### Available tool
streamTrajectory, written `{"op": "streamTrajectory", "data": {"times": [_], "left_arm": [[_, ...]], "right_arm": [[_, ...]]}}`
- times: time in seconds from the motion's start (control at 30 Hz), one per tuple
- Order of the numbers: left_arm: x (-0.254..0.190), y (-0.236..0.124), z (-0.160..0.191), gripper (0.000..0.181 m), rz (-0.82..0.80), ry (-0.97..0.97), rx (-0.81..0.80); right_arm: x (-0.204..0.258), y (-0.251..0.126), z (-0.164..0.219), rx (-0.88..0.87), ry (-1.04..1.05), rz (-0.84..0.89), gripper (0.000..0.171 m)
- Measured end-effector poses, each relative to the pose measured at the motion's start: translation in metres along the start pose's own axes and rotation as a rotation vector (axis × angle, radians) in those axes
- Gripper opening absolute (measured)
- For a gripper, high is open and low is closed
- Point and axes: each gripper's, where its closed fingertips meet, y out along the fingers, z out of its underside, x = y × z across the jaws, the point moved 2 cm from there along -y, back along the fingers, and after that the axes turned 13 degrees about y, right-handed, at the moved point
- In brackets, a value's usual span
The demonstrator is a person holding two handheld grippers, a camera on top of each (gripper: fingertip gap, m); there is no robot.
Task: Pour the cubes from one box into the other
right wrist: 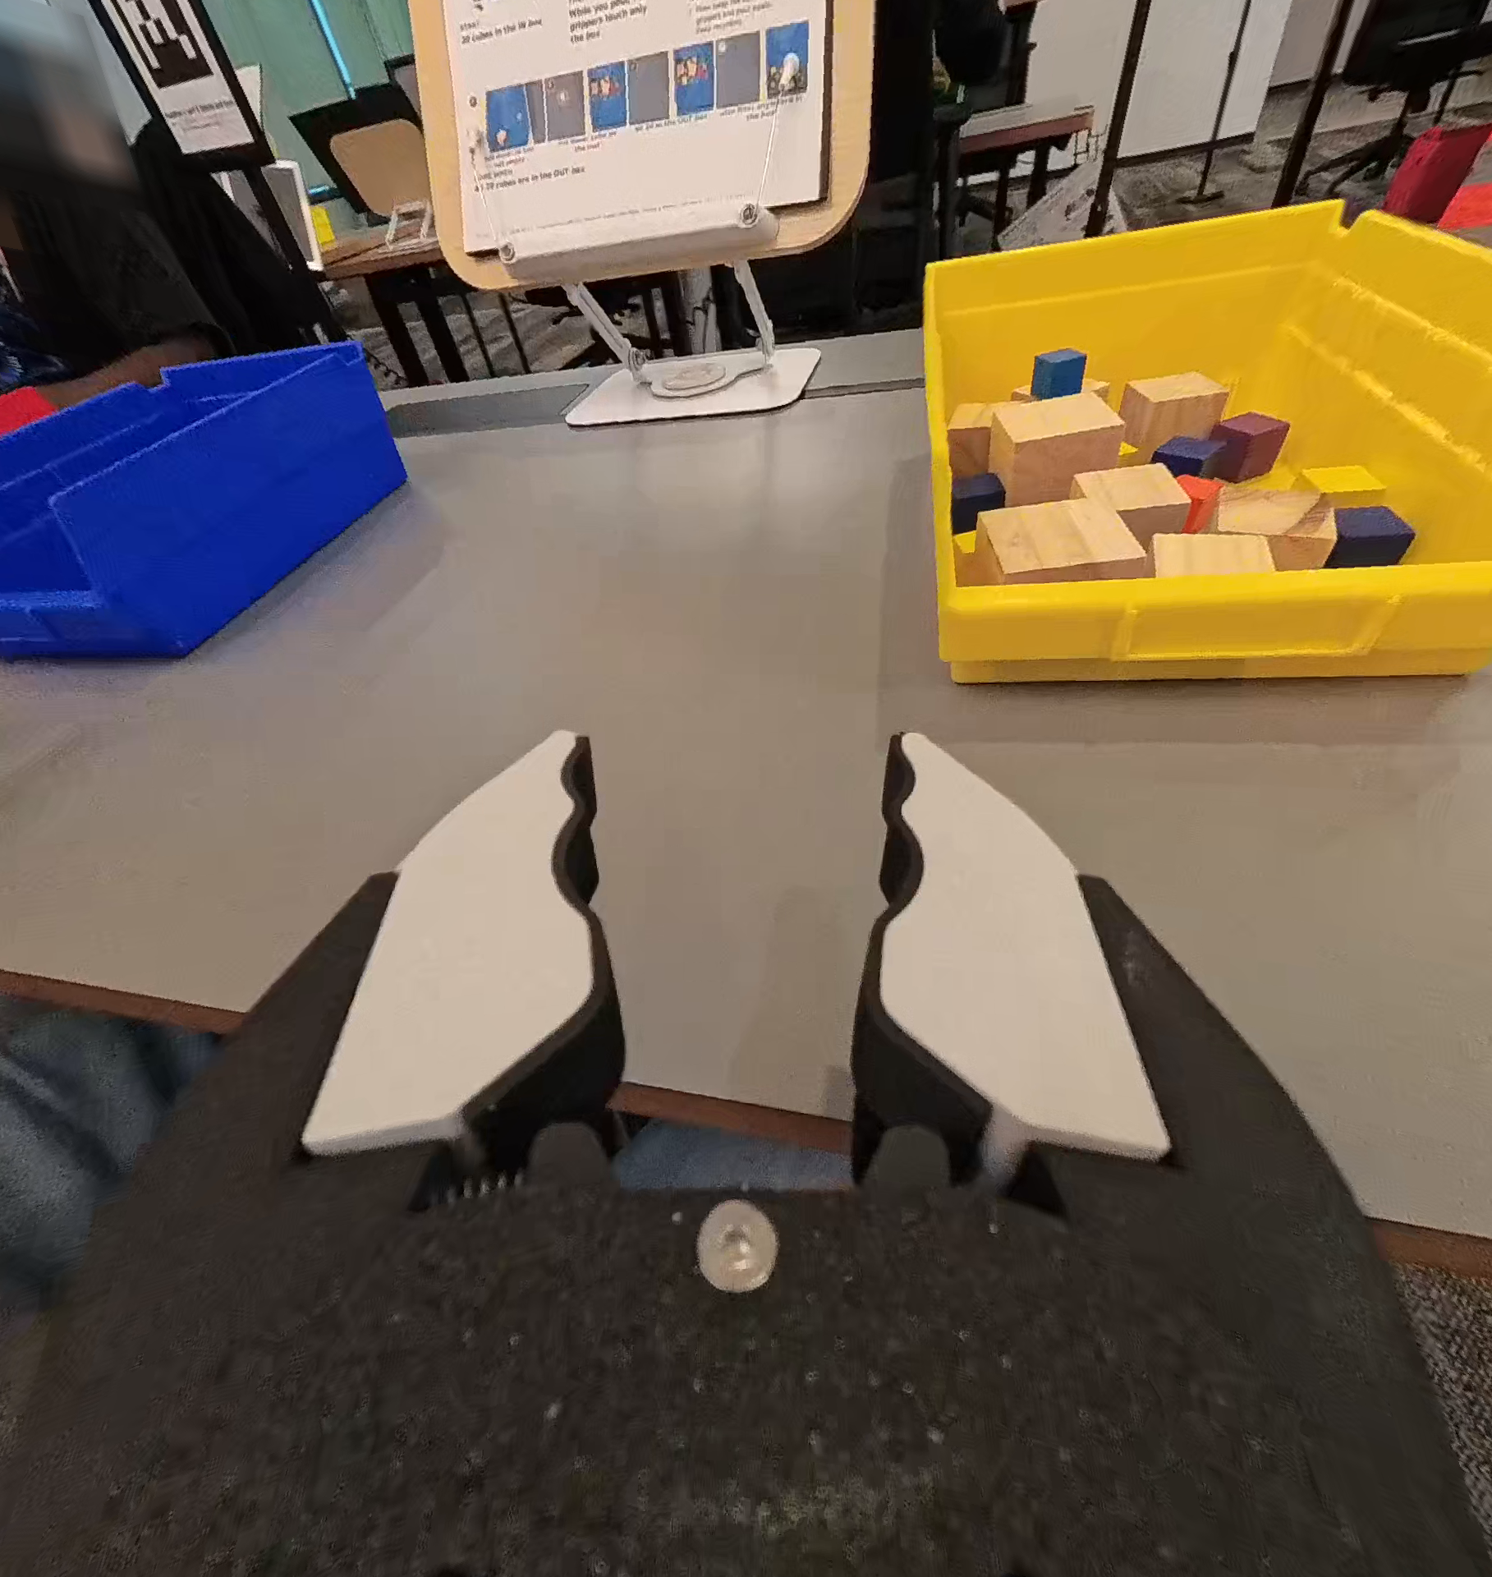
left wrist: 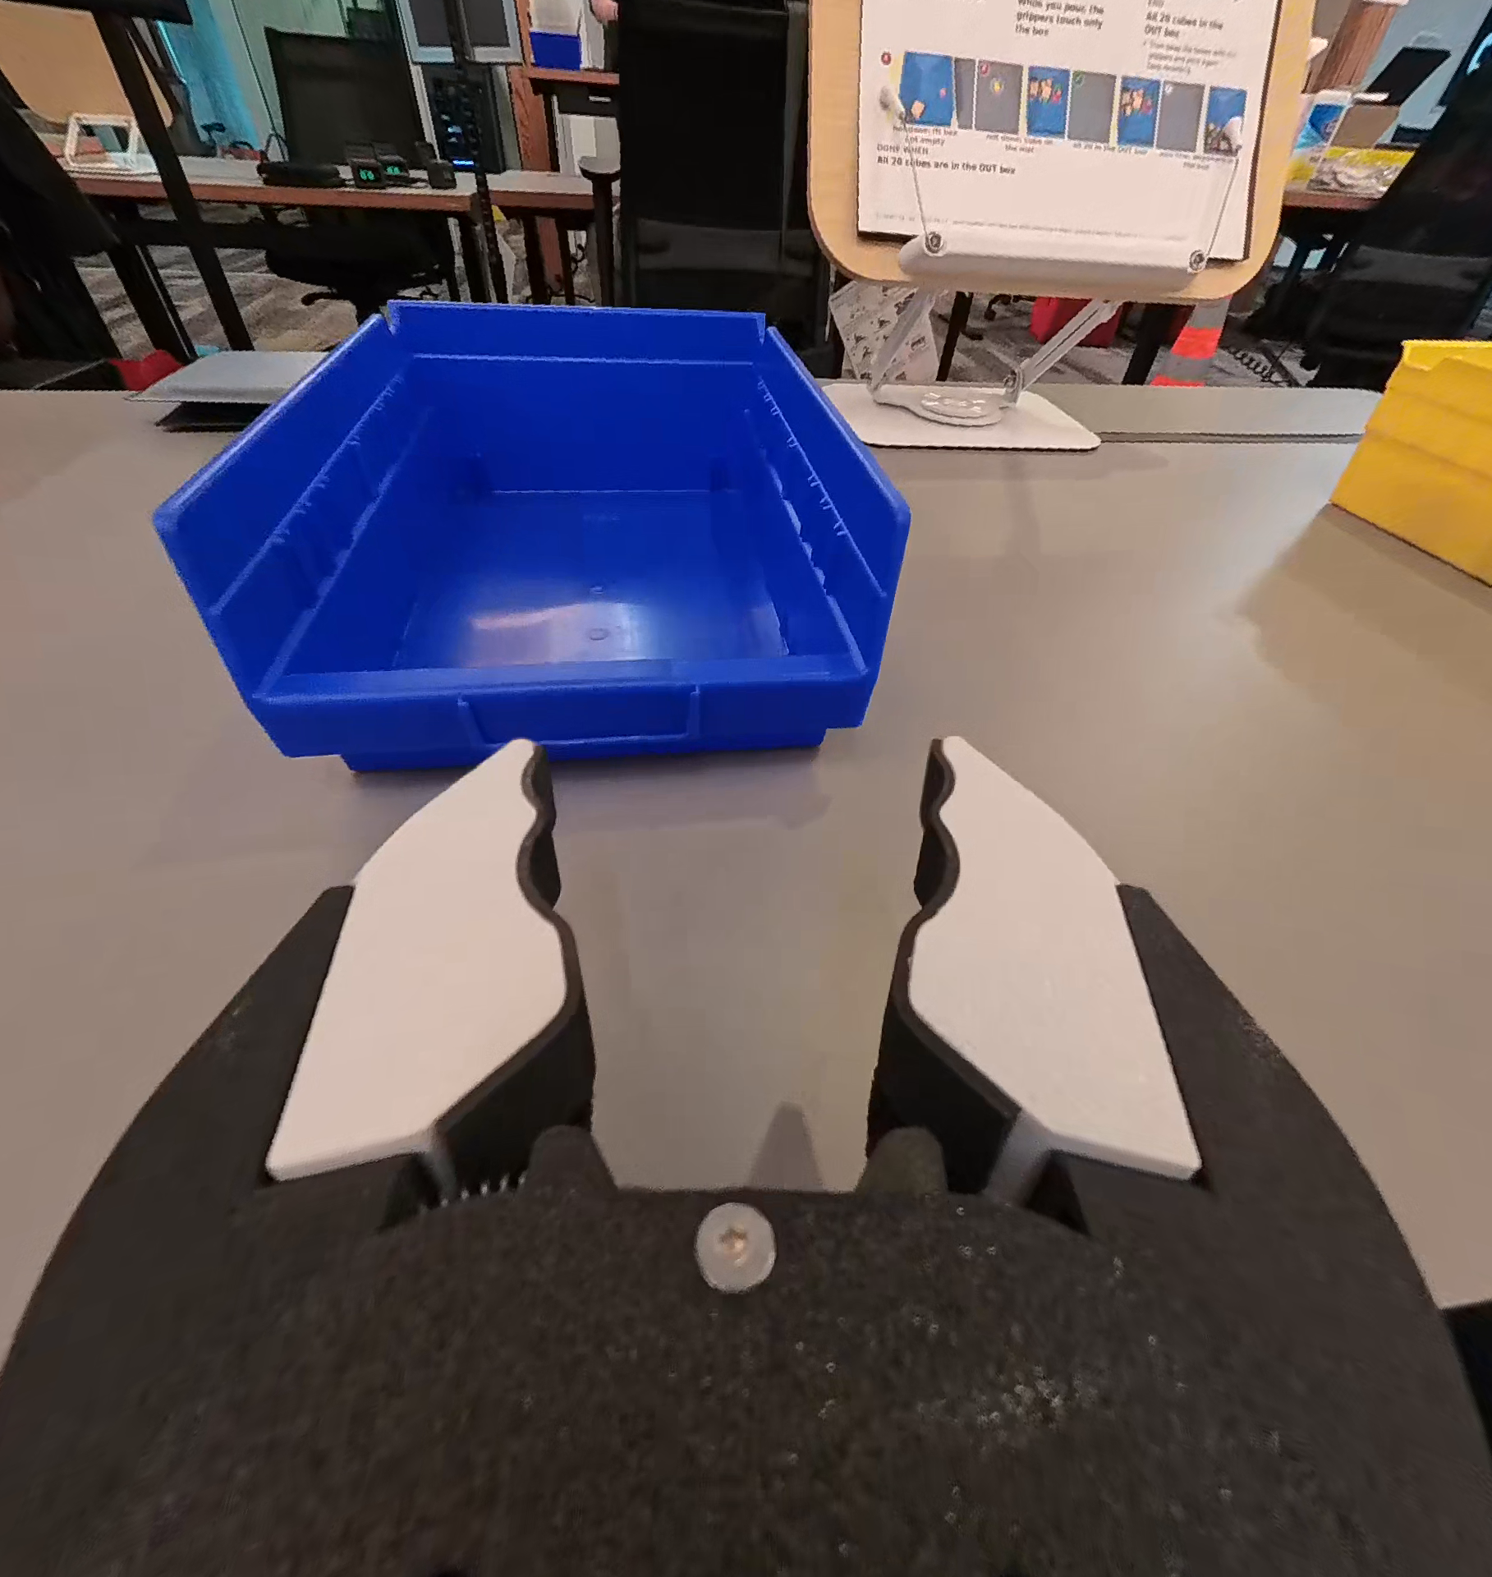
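Note:
An empty blue box sits on the grey table just ahead of my left gripper, which is open and empty, its tips close to the box's front wall. The blue box also shows in the right wrist view at the left. A yellow box at the right holds several wooden and coloured cubes. Its edge shows in the left wrist view. My right gripper is open and empty over the table's near edge, left of and short of the yellow box.
A wooden stand with an instruction sheet stands at the table's far edge between the boxes; it also shows in the right wrist view. A person in dark clothes sits at the far left. Desks and chairs fill the background.

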Motion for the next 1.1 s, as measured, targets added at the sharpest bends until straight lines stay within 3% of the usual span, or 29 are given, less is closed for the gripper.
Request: {"op": "streamTrajectory", "data": {"times": [0.2,0.47,0.7,0.83,0.97,1.1], "left_arm": [[-0.003,-0.009,0.009,0.081,0.004,0.028,0.020],[-0.048,-0.059,0.028,0.081,0.078,0.110,0.037],[-0.097,-0.133,0.031,0.079,0.092,0.151,0.016],[-0.125,-0.179,0.031,0.080,0.113,0.120,-0.004],[-0.156,-0.232,0.044,0.080,0.135,0.104,0.011],[-0.194,-0.286,0.046,0.080,0.170,0.062,0.006]], "right_arm": [[0.003,-0.017,0.007,0.001,0.056,-0.001,0.065],[0.008,-0.115,0.029,-0.017,-0.004,0.028,0.065],[0.009,-0.218,0.040,-0.059,0.021,-0.010,0.062],[0.013,-0.263,0.071,0.032,0.046,-0.063,0.063],[0.026,-0.310,0.094,0.059,-0.058,-0.114,0.064],[0.017,-0.381,0.108,0.059,-0.103,-0.129,0.064]]}}
